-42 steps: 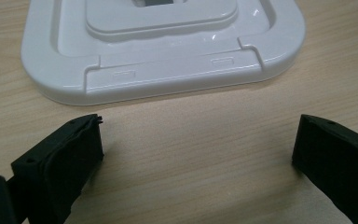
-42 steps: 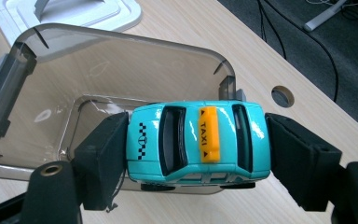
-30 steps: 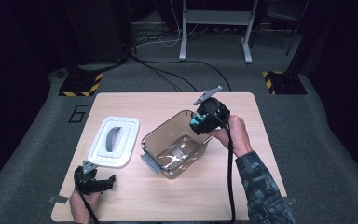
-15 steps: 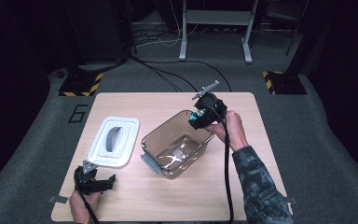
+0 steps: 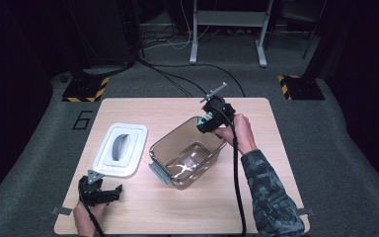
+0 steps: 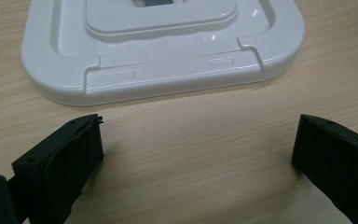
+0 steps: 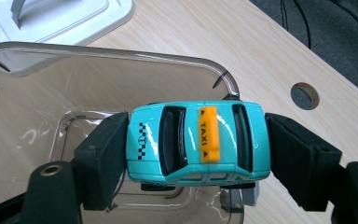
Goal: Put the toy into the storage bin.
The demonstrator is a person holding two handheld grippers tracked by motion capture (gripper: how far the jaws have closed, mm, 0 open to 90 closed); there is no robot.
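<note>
The toy taxi (image 7: pixel 198 142) is turquoise with black checks on its hood and an orange roof sign (black "TAXI" lettering). The container (image 5: pixel 187 157) is smoky brown and clear; the lid (image 5: pixel 120 150) at left is white with a grey handle. Both rest on the pale woodgrain table (image 5: pixel 276 148).

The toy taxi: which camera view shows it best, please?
The right gripper view. There the teal toy taxi is large and sharp, clamped end to end in the right gripper above the clear plastic container, its yellow TAXI sign readable. In the high view it is a small teal patch.
</note>
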